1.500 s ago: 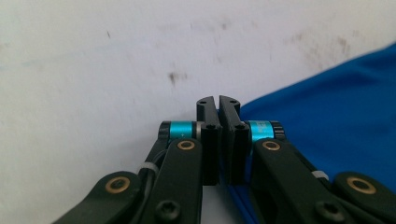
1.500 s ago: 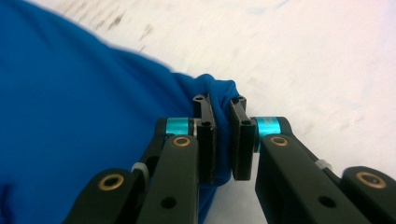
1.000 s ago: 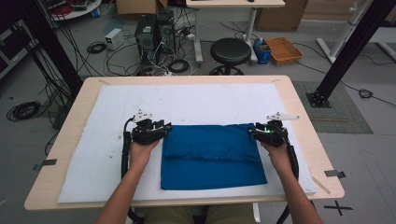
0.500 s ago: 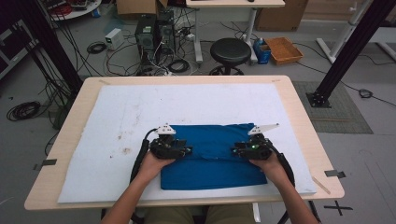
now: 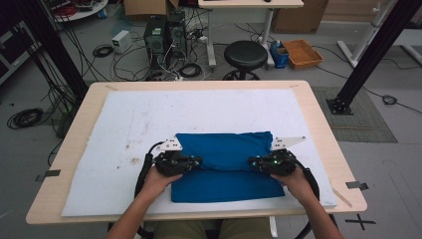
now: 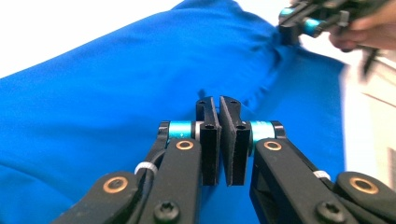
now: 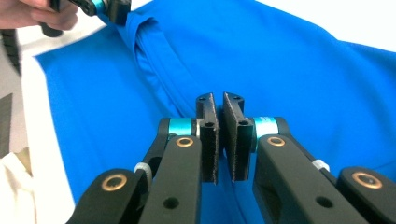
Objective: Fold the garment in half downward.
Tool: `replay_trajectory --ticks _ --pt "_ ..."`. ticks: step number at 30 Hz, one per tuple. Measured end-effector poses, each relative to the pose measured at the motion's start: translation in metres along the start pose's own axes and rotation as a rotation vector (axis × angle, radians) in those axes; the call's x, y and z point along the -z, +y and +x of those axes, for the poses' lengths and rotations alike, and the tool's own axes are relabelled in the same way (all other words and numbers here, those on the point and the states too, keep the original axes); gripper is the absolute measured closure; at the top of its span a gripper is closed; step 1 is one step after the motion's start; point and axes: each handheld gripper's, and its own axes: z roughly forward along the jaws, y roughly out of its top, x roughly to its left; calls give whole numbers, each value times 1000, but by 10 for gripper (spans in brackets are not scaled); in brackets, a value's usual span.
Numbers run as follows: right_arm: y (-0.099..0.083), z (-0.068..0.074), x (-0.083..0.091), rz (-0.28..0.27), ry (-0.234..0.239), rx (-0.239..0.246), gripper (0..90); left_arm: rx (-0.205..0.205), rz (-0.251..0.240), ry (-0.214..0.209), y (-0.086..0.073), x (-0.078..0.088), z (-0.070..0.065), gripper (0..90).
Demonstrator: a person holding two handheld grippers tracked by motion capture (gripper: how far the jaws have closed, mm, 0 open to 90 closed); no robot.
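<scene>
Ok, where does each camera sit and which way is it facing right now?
High view: above the person's side, looking forward and down at the table; forearms, both claws.
Left gripper view: on the left claw, looking across the blue cloth; its shut jaws.
Right gripper view: on the right claw, looking across the cloth; its shut jaws.
Shared: each gripper view shows the other claw.

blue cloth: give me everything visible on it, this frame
The blue cloth is a plain, bright blue fabric, matte, with soft creases. It lies folded in a rough rectangle on the white mat, near the table's front edge, a raised fold running across its middle. The left gripper and right gripper have just been closing; both sit shut at that fold's ends. Whether fabric is pinched between the pads is unclear.
</scene>
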Motion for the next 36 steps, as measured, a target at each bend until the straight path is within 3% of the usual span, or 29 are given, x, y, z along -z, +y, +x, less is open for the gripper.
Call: replay_trajectory --ticks 3,5,6,8,11,13,14,15,16,18,19,20,22,25,28,30,32,34,36 --pt "-4 4 4 4 32 20 852 -13 3 -84 -7 9 -6 850" --pt "-10 9 8 25 92 31 844 -28 25 -132 -12 14 -10 830" --pt "-16 13 11 50 135 41 800 -35 29 -145 -13 17 -12 761" --pt "-19 15 14 48 143 33 768 -32 20 -129 -14 23 -14 726" --pt "-23 13 21 16 119 -6 734 -5 -28 -56 -12 30 -11 654" --pt "-22 11 22 7 70 -25 736 19 -39 13 -13 33 -8 636" --pt "-22 12 20 25 16 -16 746 29 -45 37 -14 33 -7 623" --pt "-22 12 19 42 -29 -16 755 66 -10 153 -16 34 -6 621" --pt "-23 13 19 54 -77 -17 754 66 -10 153 -16 34 -6 616" --pt "-25 11 25 73 -193 -16 742 96 13 232 -19 35 -6 616" --pt "-25 11 25 73 -193 -16 742 103 26 252 -21 36 -7 616" --pt "-27 9 30 82 -226 -23 738 100 33 260 -22 37 -9 616" --pt "-33 8 39 66 -247 -45 730 86 60 275 -26 39 -14 617" --pt "-44 11 50 46 -251 -76 715 74 79 300 -32 42 -19 617" --pt "-51 13 44 76 -244 -66 654 75 107 325 -37 39 -19 618" --pt "-51 13 40 97 -253 -55 656 52 137 353 -39 35 -20 621" --pt "-51 15 35 109 -275 -23 694 36 142 368 -39 34 -22 648" --pt "-50 15 35 116 -270 -6 801 20 142 381 -40 33 -24 706" --pt "-51 17 35 112 -266 6 828 4 137 380 -40 32 -26 756"
